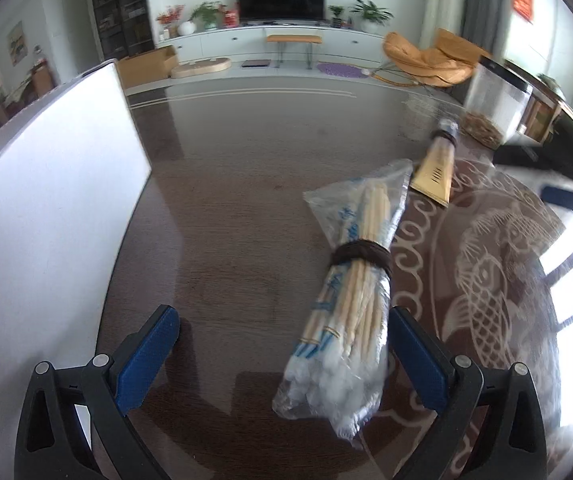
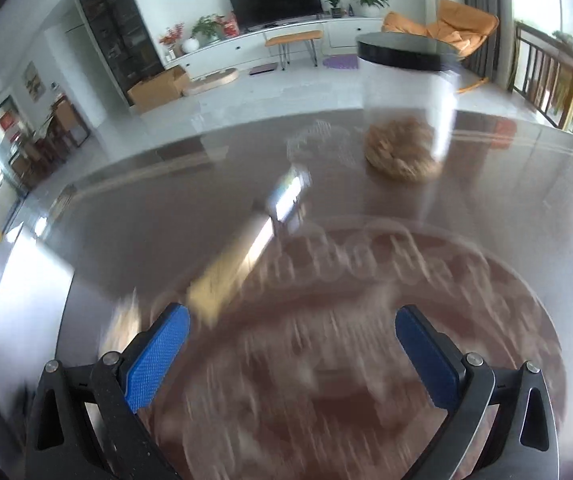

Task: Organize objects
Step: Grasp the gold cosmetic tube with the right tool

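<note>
The left claw [image 1: 284,354] is standing released over the tabletop [image 1: 226,200], with the bag of swabs [image 1: 350,300] lying between its pads, close against the right pad [image 1: 422,364]; the step in hand is judged to be the pickup. The right claw [image 2: 292,354] is likewise released and grasping nothing, in a blurred view. The next move is calling for centering on the bag, then clenching.

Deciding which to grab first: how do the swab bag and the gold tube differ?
The swab bag is clear plastic showing wooden cotton-tipped sticks, cinched by a dark band; the gold tube is opaque and metallic with a dark cap. The bag lies partly between the open left gripper's fingers; the tube lies farther off, beyond the bag's far end. Both lie flat on the table, pointing roughly the same way.
</note>
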`<state>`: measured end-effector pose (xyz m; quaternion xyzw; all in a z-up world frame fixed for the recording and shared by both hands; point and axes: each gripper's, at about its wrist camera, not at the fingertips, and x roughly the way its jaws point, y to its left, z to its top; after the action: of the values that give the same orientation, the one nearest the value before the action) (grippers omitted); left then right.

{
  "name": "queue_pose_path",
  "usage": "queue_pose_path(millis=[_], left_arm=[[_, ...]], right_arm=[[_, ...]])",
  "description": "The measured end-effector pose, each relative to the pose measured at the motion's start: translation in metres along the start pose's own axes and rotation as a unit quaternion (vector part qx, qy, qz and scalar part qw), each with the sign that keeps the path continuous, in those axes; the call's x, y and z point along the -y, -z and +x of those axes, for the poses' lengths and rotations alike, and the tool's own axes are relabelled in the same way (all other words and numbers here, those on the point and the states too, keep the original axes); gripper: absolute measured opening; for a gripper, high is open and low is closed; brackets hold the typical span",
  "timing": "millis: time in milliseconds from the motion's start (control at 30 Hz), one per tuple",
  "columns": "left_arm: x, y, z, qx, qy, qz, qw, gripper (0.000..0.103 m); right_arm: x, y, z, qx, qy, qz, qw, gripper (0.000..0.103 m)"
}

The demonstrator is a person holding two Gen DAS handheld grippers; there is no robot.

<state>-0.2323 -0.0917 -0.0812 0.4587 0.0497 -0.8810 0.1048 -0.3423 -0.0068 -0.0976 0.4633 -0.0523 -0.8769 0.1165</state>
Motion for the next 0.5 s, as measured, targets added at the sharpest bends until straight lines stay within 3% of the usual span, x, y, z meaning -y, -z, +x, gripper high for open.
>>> queue_pose_path(millis=[133,233,300,367,433,500], left_arm=[[-0.001,-0.002,0.0,0.0,-0.003,-0.003,1.0,0.103],[-0.004,-0.003,0.0,0.0,-0.01,-0.014,0.9999,0.103],[-0.005,-0.004,0.0,0.0,-0.014,-0.019,0.9997,0.103],[-0.006,-0.004,0.001,0.0,-0.015,-0.019,0.9997,0.103],[-0.006,-0.005,0.001,0.0,-0.015,-0.019,0.9997,0.103],[-0.007,-0.006,0.001,0.0,-0.015,-0.02,0.9997,0.103]], right_arm=[[-0.016,-0.027,0.038,-0.014,0.007,0.011,1.0,0.103],[-0.038,-0.03,0.067,-0.038,0.01,-0.018,0.999,0.103],[-0.049,-0.027,0.074,-0.035,0.035,-0.049,0.998,0.102],[-0.06,-0.019,0.076,-0.026,0.066,-0.085,0.994,0.09],[-0.062,-0.013,0.068,-0.003,0.064,-0.094,0.994,0.046],[-0.054,-0.011,0.06,-0.002,0.066,-0.084,0.994,0.028]])
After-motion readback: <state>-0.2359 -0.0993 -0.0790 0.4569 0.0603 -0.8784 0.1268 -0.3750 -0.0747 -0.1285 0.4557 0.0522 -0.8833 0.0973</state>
